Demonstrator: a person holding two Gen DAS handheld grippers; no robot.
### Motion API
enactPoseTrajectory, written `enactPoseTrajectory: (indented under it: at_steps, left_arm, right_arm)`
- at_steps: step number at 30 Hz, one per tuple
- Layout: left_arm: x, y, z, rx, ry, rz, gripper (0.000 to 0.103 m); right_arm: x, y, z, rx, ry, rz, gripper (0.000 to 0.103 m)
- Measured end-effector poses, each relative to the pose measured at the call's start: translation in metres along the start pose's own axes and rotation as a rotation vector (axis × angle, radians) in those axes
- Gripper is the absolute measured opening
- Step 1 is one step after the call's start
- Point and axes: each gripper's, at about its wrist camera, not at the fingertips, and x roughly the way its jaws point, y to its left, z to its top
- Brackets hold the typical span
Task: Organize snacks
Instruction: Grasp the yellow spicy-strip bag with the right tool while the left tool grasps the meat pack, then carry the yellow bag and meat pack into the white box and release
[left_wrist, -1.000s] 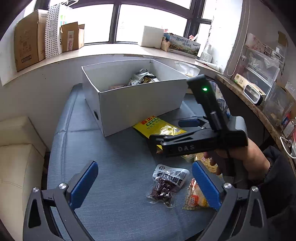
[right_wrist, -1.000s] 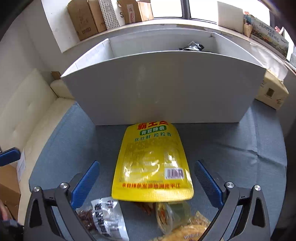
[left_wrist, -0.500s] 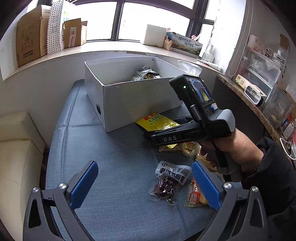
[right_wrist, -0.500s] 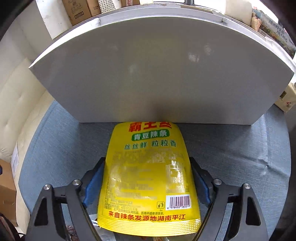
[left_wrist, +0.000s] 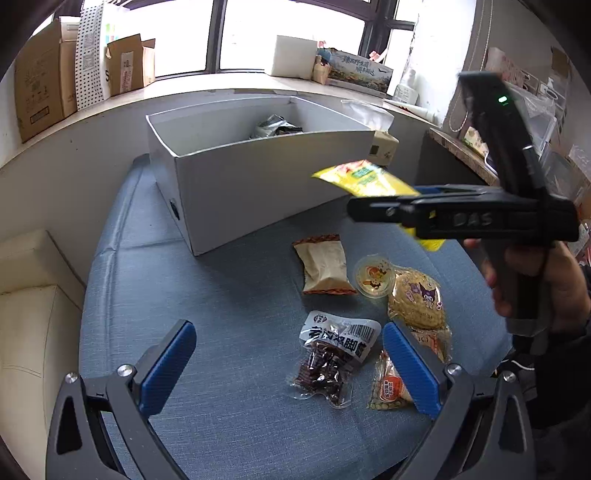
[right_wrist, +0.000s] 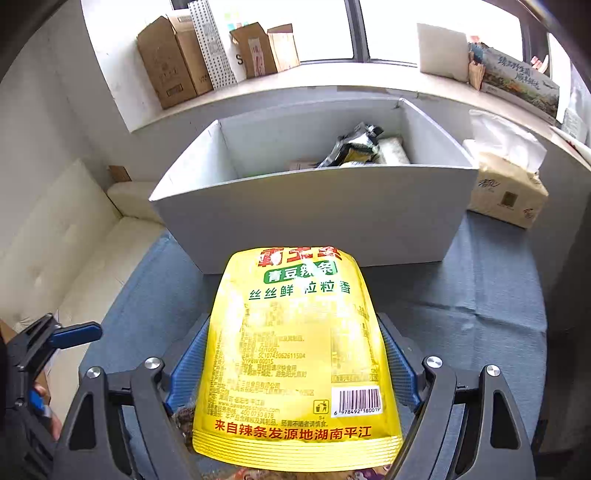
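My right gripper (right_wrist: 295, 363) is shut on a yellow snack packet (right_wrist: 299, 350), blue pads pressing its two side edges, and holds it in the air in front of the white box (right_wrist: 314, 206). In the left wrist view the same yellow packet (left_wrist: 365, 179) hangs at the box's (left_wrist: 258, 192) near right corner, clamped in the right gripper (left_wrist: 424, 208). My left gripper (left_wrist: 288, 365) hovers open over the blue cushion (left_wrist: 221, 332) with nothing between its pads. Ahead of it lie a dark dried-meat packet (left_wrist: 332, 354), a beige packet (left_wrist: 325, 266), a jelly cup (left_wrist: 373, 277) and a round cookie pack (left_wrist: 415, 299).
The box holds a silvery packet (right_wrist: 354, 144) and a few others at its far end. A tissue pack (right_wrist: 506, 192) sits right of the box. Cardboard boxes (right_wrist: 173, 62) line the windowsill. A cream seat (left_wrist: 33, 332) borders the cushion on the left; a cluttered shelf (left_wrist: 546, 122) stands right.
The right gripper closed on the yellow packet and lifted it off the cushion toward the box. The beige packet and jelly cup beneath it now show. The left gripper barely moved.
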Motion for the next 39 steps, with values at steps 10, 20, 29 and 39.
enactPoseTrajectory:
  at_steps: [10, 20, 29, 39]
  left_arm:
    - [0.047, -0.036, -0.007, 0.178, 0.137, -0.007, 0.103]
    - [0.091, -0.052, -0.014, 0.234, 0.210, 0.098, 0.103]
    - [0.079, -0.026, -0.011, 0.101, 0.160, 0.040, 0.062]
    - [0.024, 0.003, 0.008, -0.031, 0.016, -0.032, 0.061]
  right_arm:
    - [-0.068, -0.017, -0.044, 0.093, -0.083, 0.003, 0.088]
    - [-0.072, -0.030, -0.075, 0.190, -0.081, 0.006, 0.088]
    - [-0.070, -0.028, -0.078, 0.201, -0.081, 0.017, 0.088]
    - [-0.067, -0.024, -0.077, 0.187, -0.077, 0.027, 0.088]
